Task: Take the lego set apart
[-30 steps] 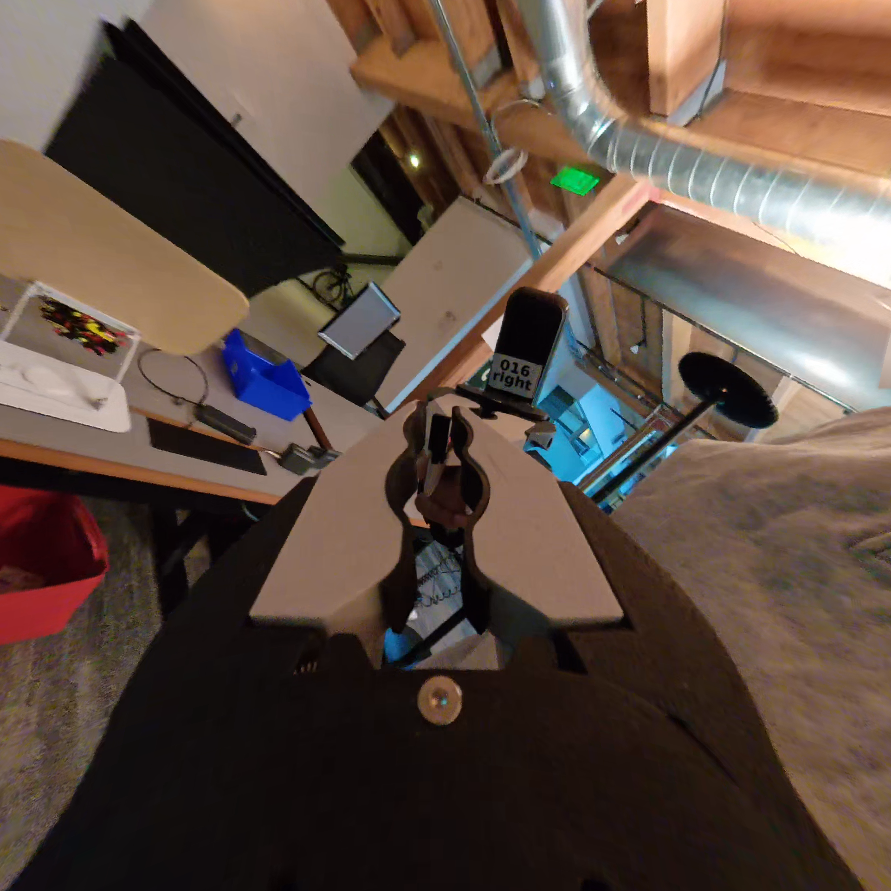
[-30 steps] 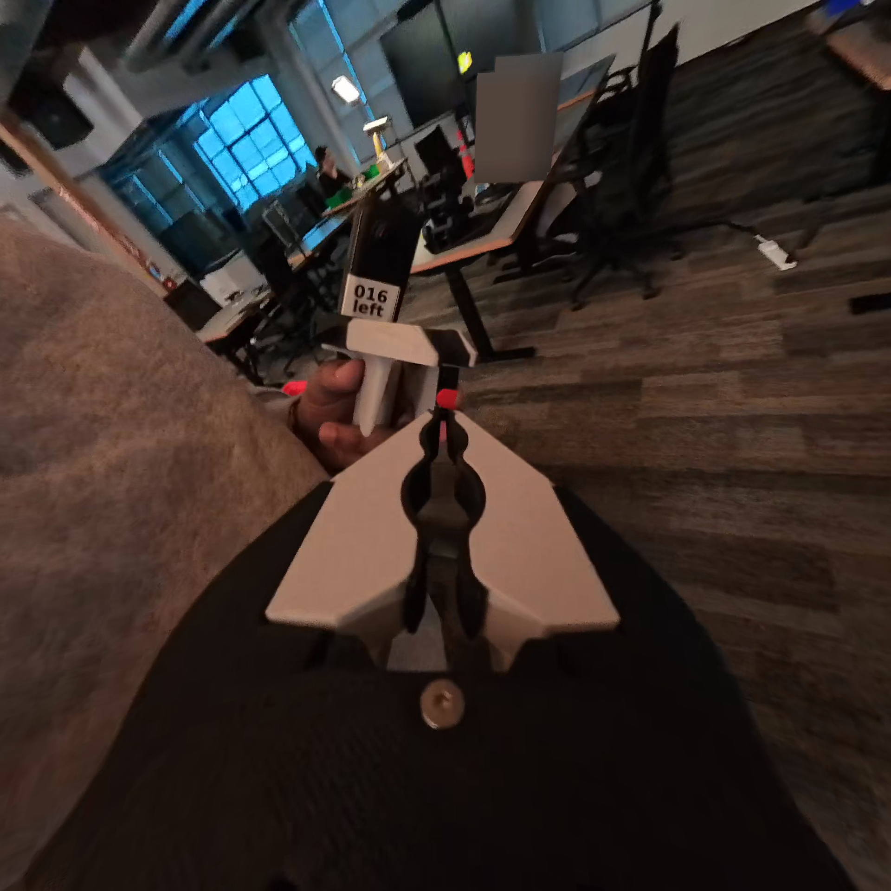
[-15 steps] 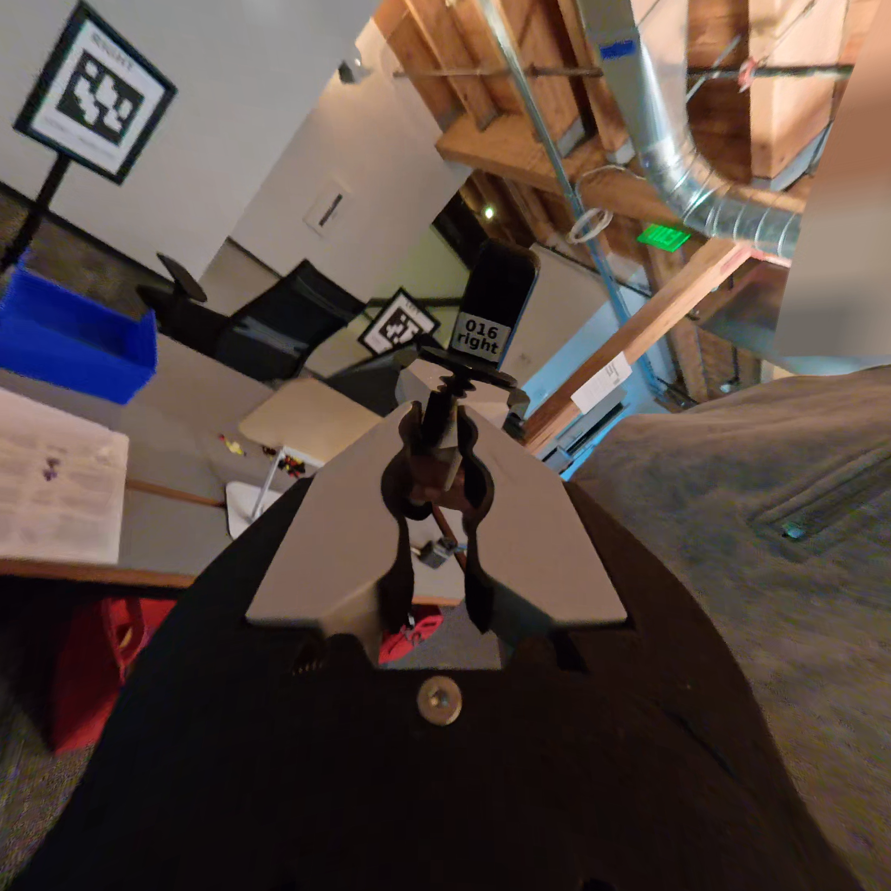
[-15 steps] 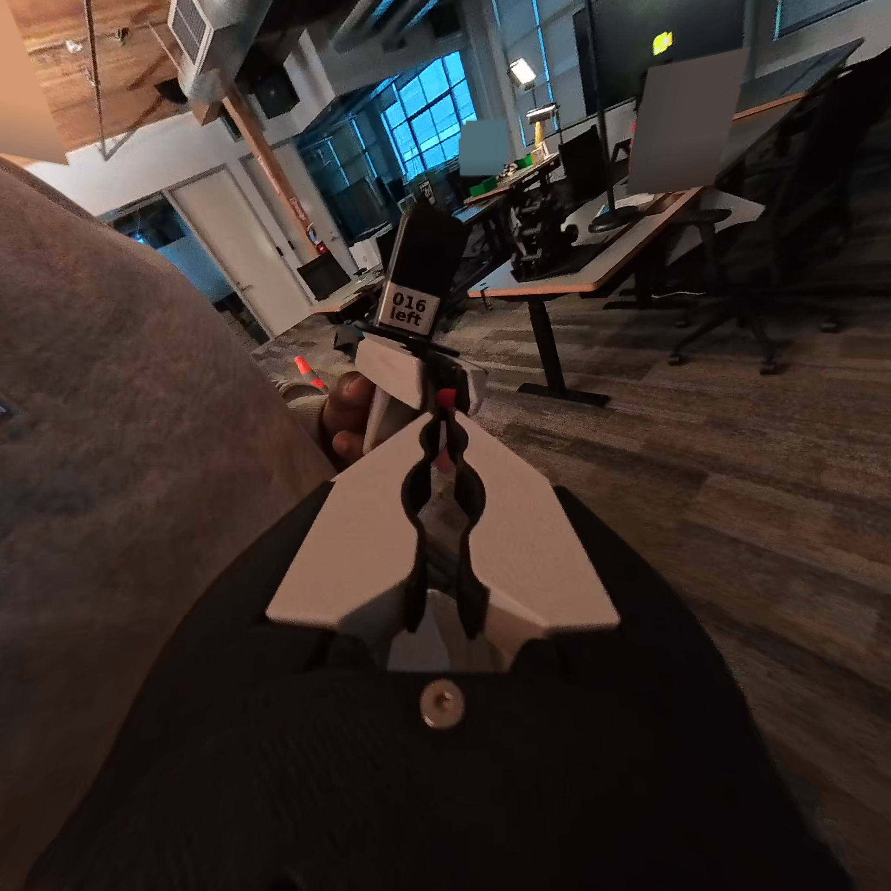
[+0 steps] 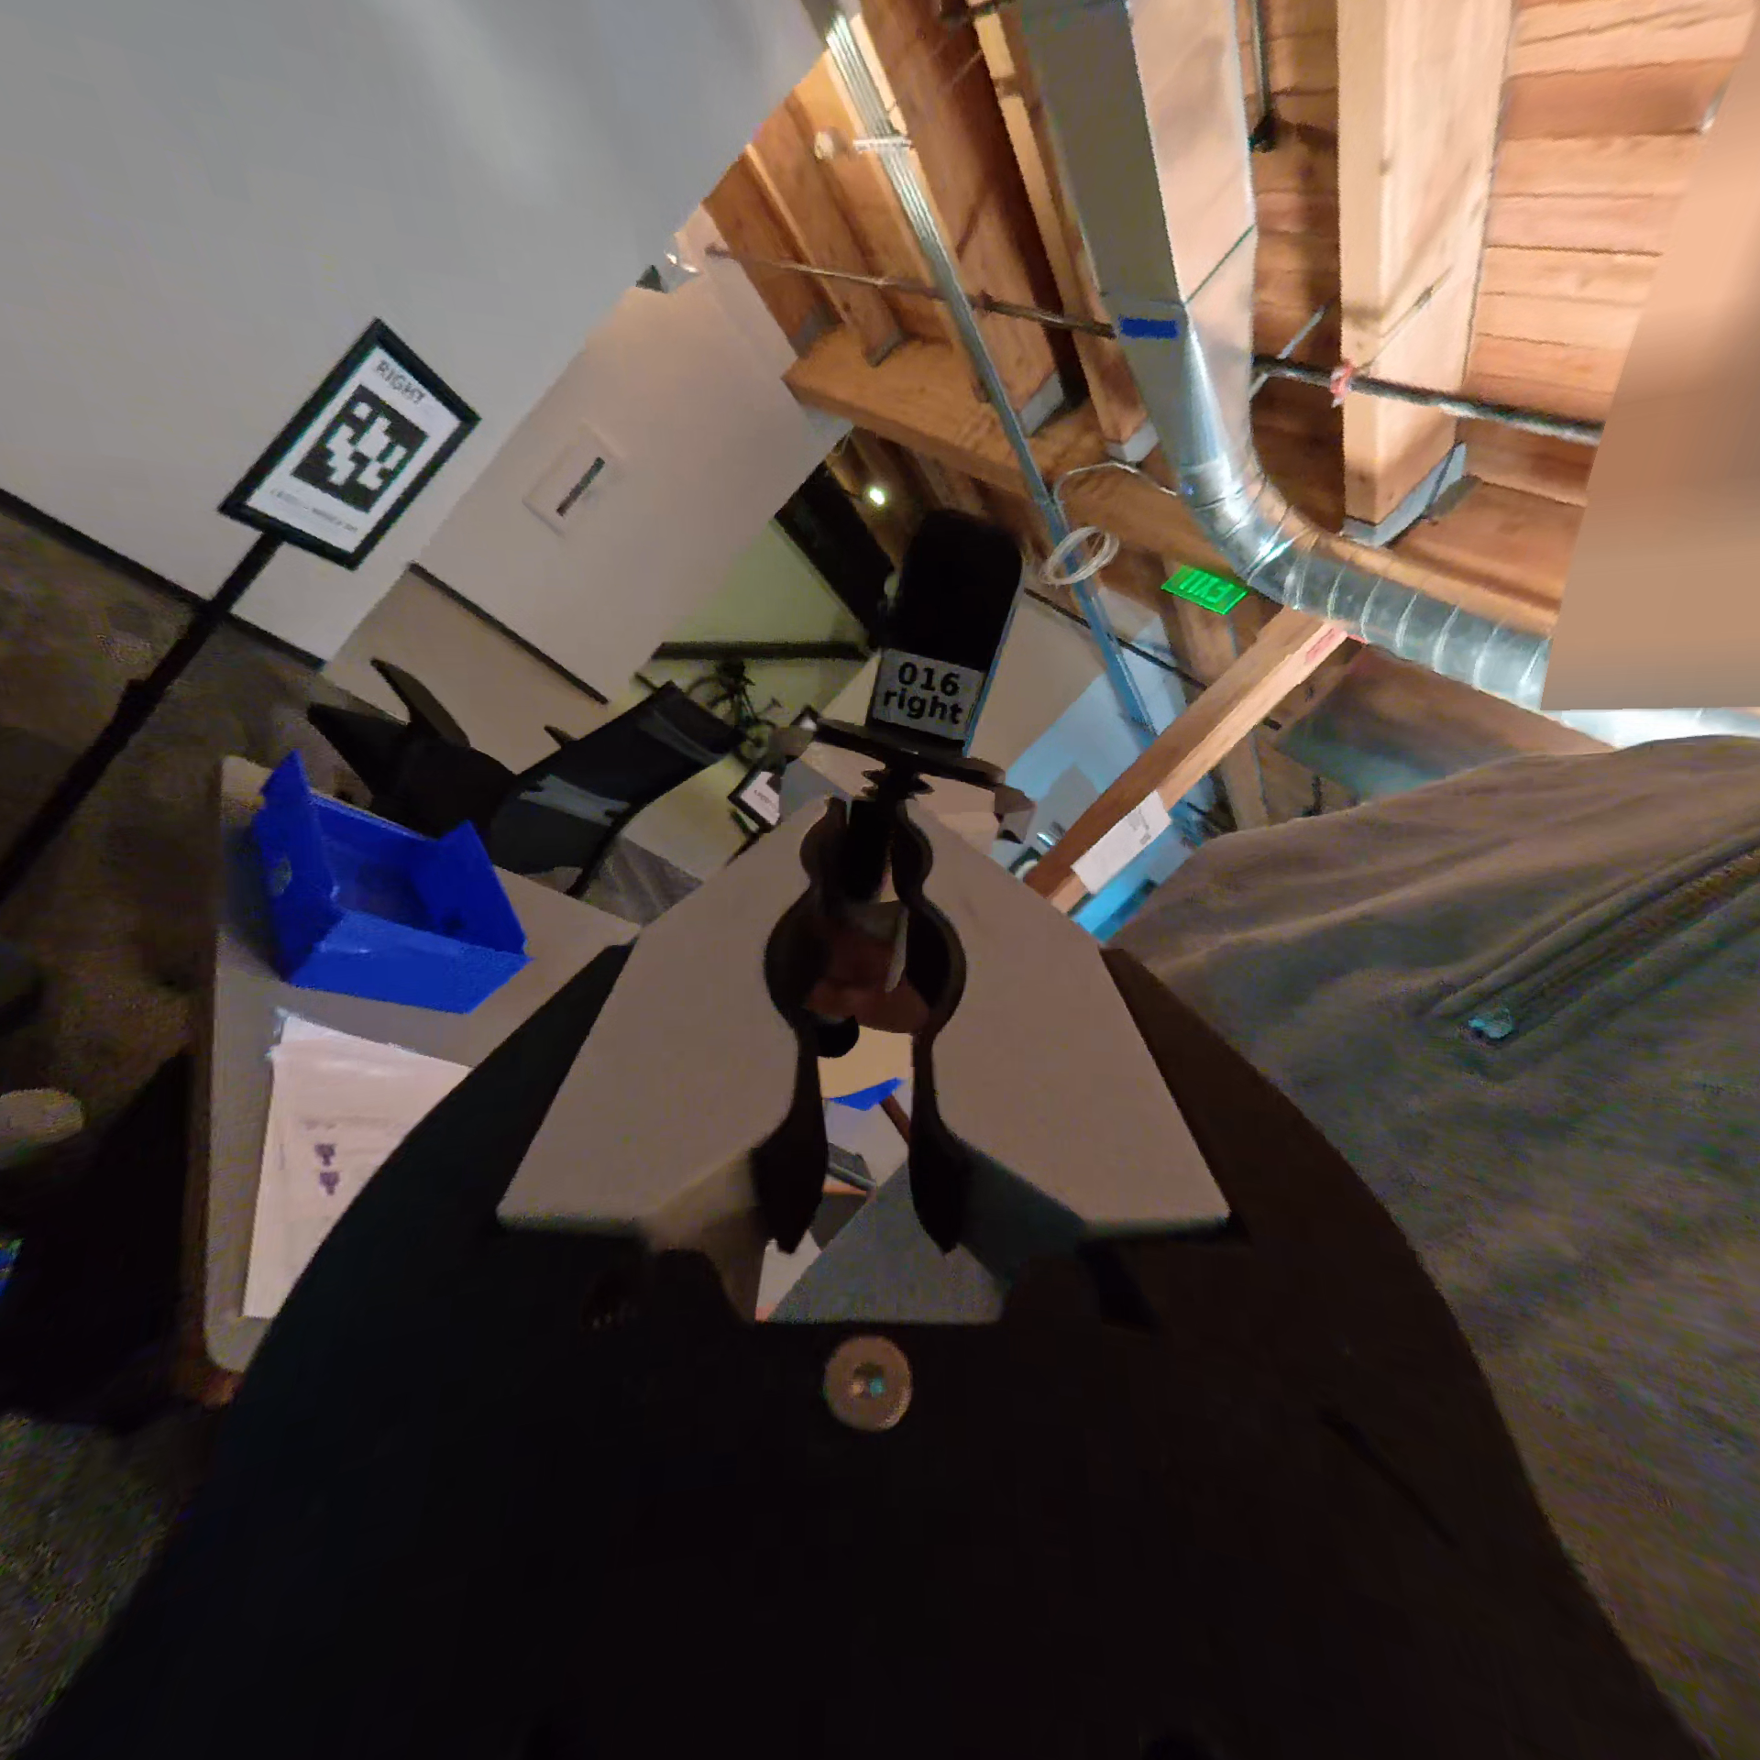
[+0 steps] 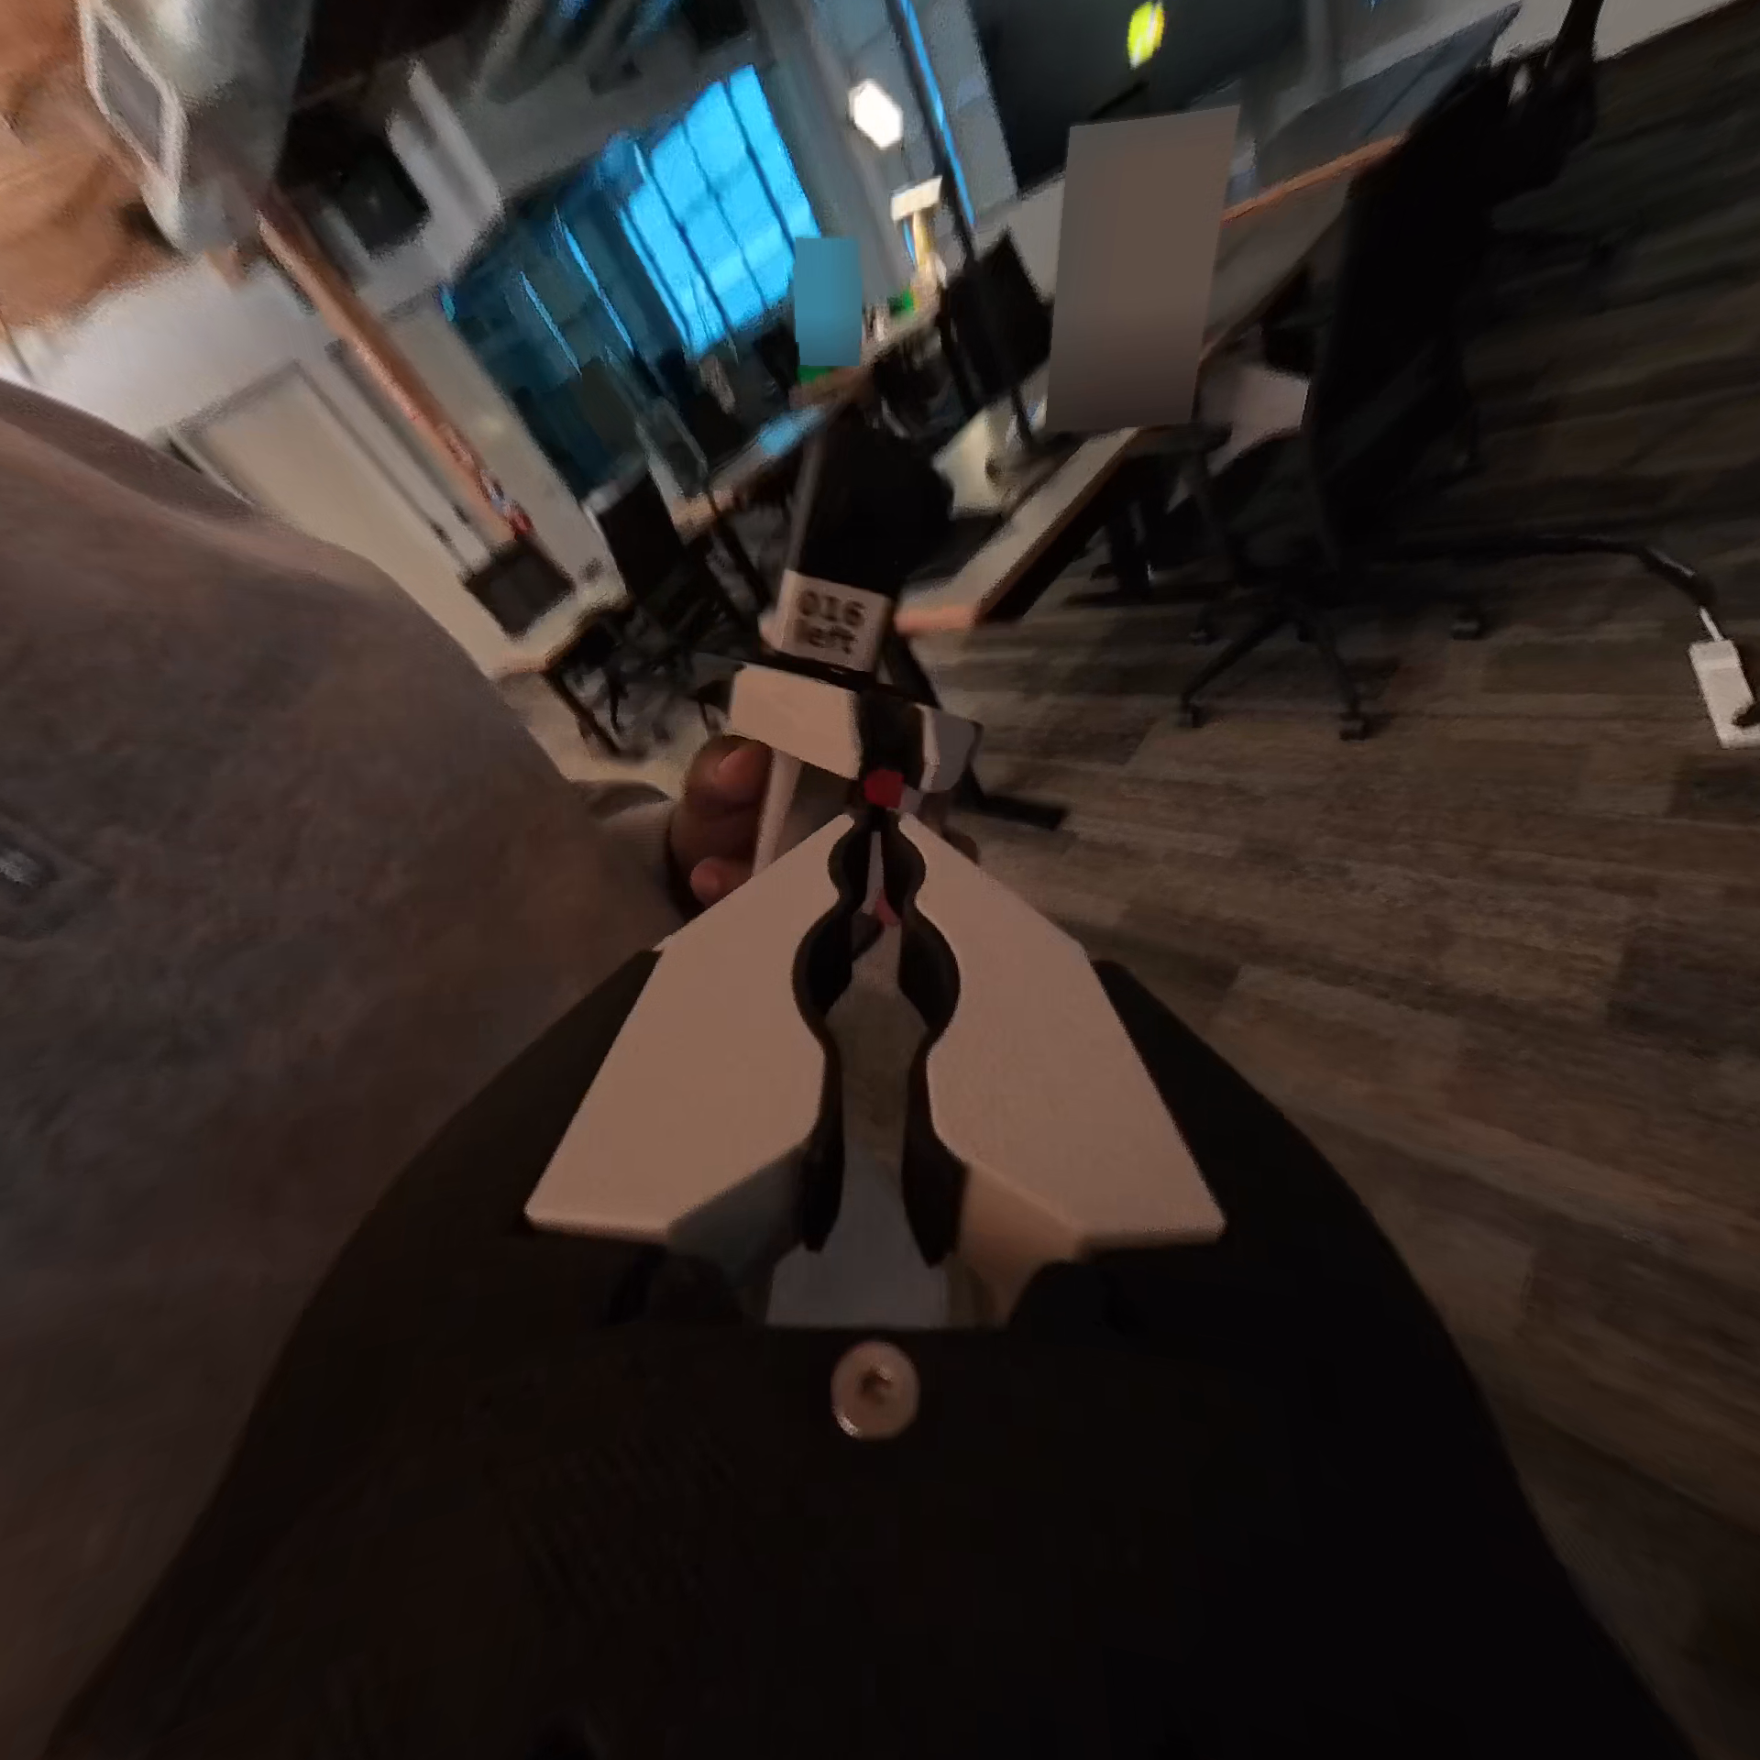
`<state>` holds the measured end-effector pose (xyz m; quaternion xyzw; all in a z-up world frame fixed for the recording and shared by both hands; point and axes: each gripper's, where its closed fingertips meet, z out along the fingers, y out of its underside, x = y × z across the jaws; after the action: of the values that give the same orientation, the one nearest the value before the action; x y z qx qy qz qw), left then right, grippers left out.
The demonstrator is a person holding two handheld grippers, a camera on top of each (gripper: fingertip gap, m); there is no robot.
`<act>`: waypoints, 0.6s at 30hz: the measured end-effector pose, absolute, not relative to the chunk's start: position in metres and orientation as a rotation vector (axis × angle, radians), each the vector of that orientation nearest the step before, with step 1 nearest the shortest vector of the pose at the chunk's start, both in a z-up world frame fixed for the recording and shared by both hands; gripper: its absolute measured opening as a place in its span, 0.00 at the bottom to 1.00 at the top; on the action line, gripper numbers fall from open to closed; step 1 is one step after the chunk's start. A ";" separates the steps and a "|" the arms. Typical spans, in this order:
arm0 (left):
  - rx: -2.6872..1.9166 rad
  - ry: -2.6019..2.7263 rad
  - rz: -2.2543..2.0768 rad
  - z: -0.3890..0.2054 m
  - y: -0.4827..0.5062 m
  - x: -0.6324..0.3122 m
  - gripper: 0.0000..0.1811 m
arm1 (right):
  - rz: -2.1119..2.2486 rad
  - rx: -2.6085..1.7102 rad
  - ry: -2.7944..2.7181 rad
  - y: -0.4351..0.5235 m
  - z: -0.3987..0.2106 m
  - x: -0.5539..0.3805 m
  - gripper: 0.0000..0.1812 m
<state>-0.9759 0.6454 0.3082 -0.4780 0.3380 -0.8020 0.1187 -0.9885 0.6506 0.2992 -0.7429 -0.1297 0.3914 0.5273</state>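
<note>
Both grippers are held up in the air, tip to tip, close to the person's grey sweater [image 5: 1476,1048]. In the right wrist view my right gripper [image 6: 881,833] is shut, and a small red lego piece [image 6: 883,789] sits right at its tips, against the left gripper's closed fingers [image 6: 790,724]. A hand [image 6: 714,829] holds the left gripper's handle. In the left wrist view my left gripper [image 5: 871,814] is nearly shut on something small and dark that I cannot make out. The right gripper's body stands just beyond it. The rest of the lego set is hidden.
To the left in the left wrist view, a blue bin [image 5: 381,914] and white paper sheets [image 5: 333,1124] lie on a grey table, with a framed marker sign on a stand [image 5: 352,448] and a black chair [image 5: 590,790] behind. The right wrist view shows desks, office chairs [image 6: 1410,381] and wood floor [image 6: 1333,905].
Both grippers have stayed tip to tip while swinging together. The left view turned from the ceiling duct toward the wall sign and blue bin. The right view is now blurred by motion.
</note>
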 end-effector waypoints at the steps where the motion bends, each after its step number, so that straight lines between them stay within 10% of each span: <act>1: -1.389 1.006 -2.370 0.313 0.670 -0.971 0.04 | 0.951 -1.754 -0.292 0.675 0.304 -0.984 0.00; 18: -1.446 1.098 -2.256 0.287 1.011 -0.721 0.04 | 0.603 -1.611 0.019 0.992 0.262 -0.692 0.07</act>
<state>-0.7213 1.0108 0.2870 -0.4955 0.3763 -0.7732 0.1225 -0.6922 0.9923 0.2625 -0.7097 0.0084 0.2655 0.6525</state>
